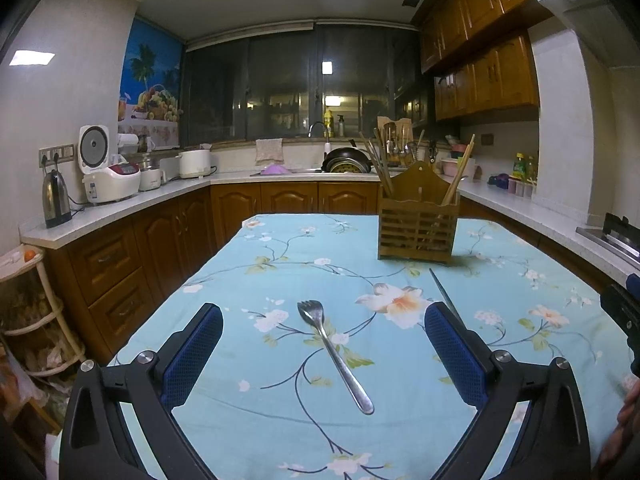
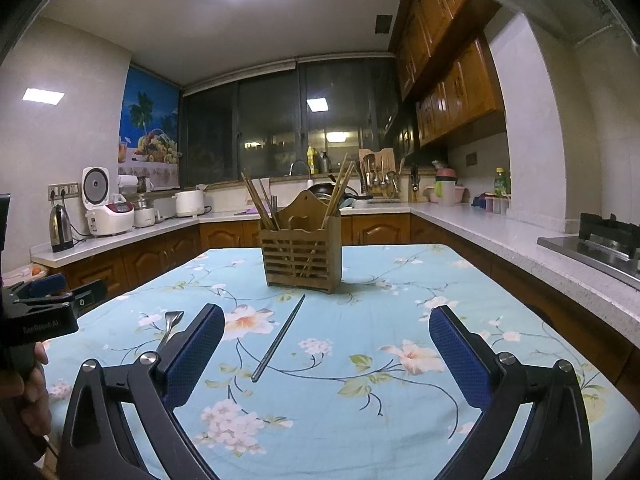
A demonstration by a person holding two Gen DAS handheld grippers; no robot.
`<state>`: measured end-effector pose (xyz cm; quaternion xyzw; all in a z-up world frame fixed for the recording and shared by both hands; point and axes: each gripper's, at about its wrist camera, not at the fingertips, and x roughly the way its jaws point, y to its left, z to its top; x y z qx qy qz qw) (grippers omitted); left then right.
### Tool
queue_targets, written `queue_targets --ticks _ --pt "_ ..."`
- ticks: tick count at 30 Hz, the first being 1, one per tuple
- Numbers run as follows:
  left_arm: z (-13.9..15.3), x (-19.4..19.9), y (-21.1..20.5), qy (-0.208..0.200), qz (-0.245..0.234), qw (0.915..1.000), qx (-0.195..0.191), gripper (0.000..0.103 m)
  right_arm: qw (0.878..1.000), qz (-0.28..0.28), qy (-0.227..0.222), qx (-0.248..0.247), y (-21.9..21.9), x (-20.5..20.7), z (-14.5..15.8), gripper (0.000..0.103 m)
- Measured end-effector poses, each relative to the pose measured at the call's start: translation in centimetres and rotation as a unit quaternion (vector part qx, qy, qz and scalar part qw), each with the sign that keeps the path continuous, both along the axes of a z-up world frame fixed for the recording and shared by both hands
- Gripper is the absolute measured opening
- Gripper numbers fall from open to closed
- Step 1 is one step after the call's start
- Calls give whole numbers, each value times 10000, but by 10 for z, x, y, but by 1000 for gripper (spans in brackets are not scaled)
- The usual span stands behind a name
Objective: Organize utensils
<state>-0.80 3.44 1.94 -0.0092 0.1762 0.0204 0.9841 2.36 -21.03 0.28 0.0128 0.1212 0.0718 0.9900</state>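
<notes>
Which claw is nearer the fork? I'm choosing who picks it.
Left. The left claw is open around the fork; the right claw sits beside it, around the metal chopstick.

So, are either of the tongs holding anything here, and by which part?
Nothing is held. Both the left tongs and right tongs are open; the fork and metal chopstick lie loose on the tablecloth.

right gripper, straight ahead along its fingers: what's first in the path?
Probably the metal chopstick, lying loose on the floral tablecloth between the open right gripper fingers. Beyond it stands the wooden utensil holder. Height above the table is unclear, so it might pass over.
</notes>
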Motion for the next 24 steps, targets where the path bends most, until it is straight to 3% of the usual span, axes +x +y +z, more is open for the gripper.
queue_targets --ticks 24 --pt "2 -3 -4 -53 -59 9998 181 102 10000 79 -27 27 4 -7 0 103"
